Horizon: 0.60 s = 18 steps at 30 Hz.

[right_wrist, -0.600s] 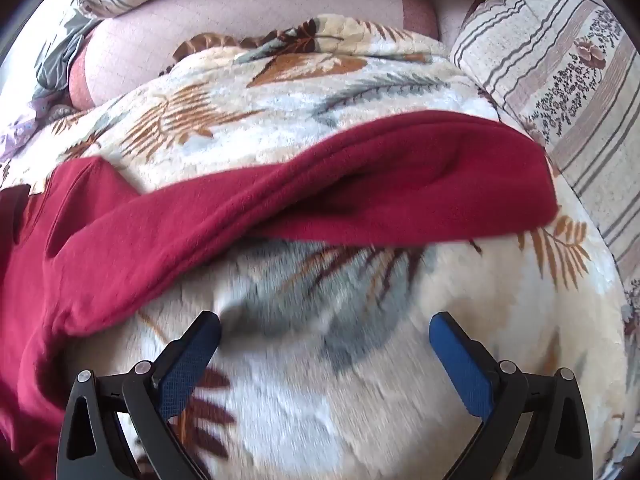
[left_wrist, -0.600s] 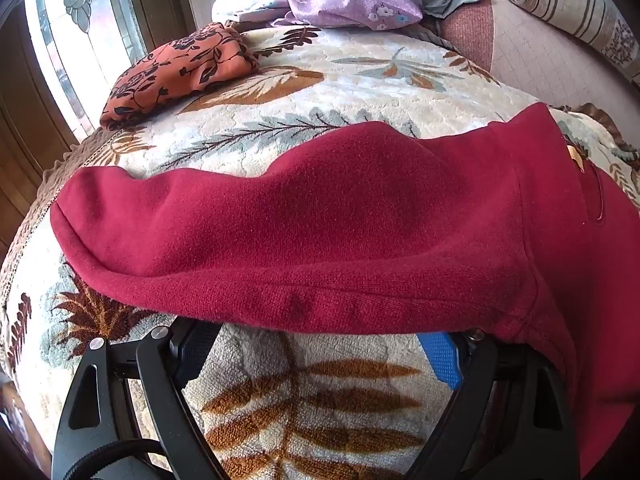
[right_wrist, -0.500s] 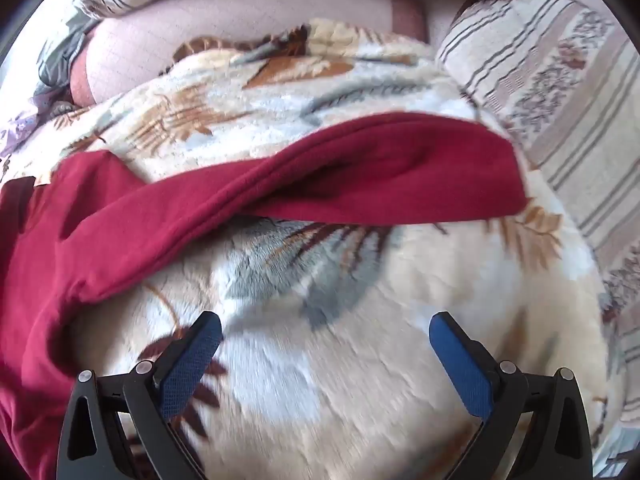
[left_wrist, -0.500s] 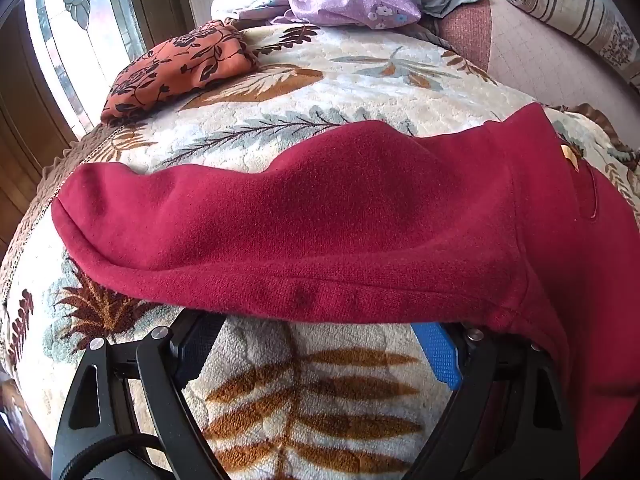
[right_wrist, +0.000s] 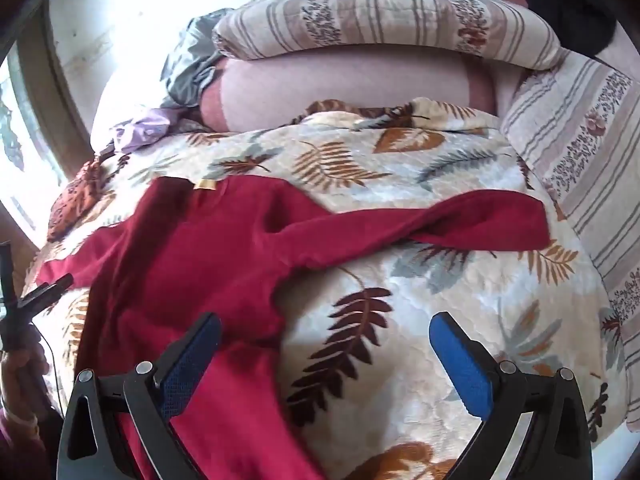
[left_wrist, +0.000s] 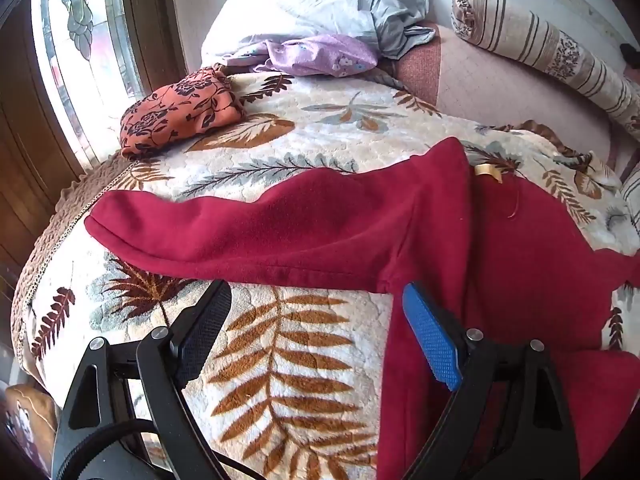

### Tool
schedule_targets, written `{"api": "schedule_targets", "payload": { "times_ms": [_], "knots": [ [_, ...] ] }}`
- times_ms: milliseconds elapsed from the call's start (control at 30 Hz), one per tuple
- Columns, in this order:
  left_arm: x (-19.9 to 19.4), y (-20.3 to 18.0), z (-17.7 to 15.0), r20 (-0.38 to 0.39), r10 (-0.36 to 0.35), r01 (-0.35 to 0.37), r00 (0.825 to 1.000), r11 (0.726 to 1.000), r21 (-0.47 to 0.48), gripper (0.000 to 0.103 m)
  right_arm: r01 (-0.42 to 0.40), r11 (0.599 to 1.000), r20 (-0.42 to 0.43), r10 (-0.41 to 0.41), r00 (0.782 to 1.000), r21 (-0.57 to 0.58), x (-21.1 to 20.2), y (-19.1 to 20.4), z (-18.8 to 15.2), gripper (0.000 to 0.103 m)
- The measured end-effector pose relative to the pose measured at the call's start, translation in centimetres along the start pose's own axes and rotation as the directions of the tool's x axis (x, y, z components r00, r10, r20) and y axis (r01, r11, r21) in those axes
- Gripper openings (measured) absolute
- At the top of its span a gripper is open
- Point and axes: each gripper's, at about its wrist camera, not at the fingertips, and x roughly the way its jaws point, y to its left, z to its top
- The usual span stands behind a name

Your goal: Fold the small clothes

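On the far left, an orange flowered cloth (left_wrist: 182,110) lies folded near the window. My left tongs (left_wrist: 316,300) hang wide open above the leaf blanket (left_wrist: 288,360), holding nothing. The red sweater (left_wrist: 500,264) lies spread flat on the blanket, one sleeve (left_wrist: 248,228) stretched left, the other sleeve (right_wrist: 460,220) stretched right. My right tongs (right_wrist: 324,332) gape wide too, empty, beside the sweater's side.

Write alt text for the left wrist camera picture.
A dark red fleece top lies spread on a cream leaf-print blanket, one sleeve stretched left. The open left tool hovers just below that sleeve, empty. Behind, a folded orange floral cloth sits near the window.
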Motion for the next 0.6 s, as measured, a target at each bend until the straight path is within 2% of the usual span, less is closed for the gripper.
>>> {"api": "schedule_targets", "payload": {
  "times_ms": [133, 267, 400, 600],
  "knots": [
    [-1.4, -1.2, -0.6, 0.015, -0.006, 0.005, 1.0, 1.0, 0.028, 0.088, -0.049, 0.998, -0.012, 0.048, 0.999, -0.027, 0.6, 3.9, 0.3, 0.103],
    [-2.2, -2.3, -0.9, 0.013, -0.023, 0.022, 1.0, 0.999, 0.043, 0.088, -0.038, 0.998, -0.009, 0.038, 0.999, -0.059, 1.8, 7.0, 0.5, 0.103],
    [-2.3, -3.2, -1.0, 0.011, -0.03, 0.03, 0.999, 0.998, 0.052, 0.088, -0.013, 0.995, -0.011, 0.012, 1.0, -0.101, 3.0, 8.7, 0.3, 0.103],
    [-1.9, -4.1, -1.3, 0.005, -0.036, 0.035, 0.999, 0.997, 0.066, 0.088, 0.007, 0.994, -0.021, -0.009, 1.0, -0.106, 4.5, 10.2, 0.5, 0.103]
  ]
}}
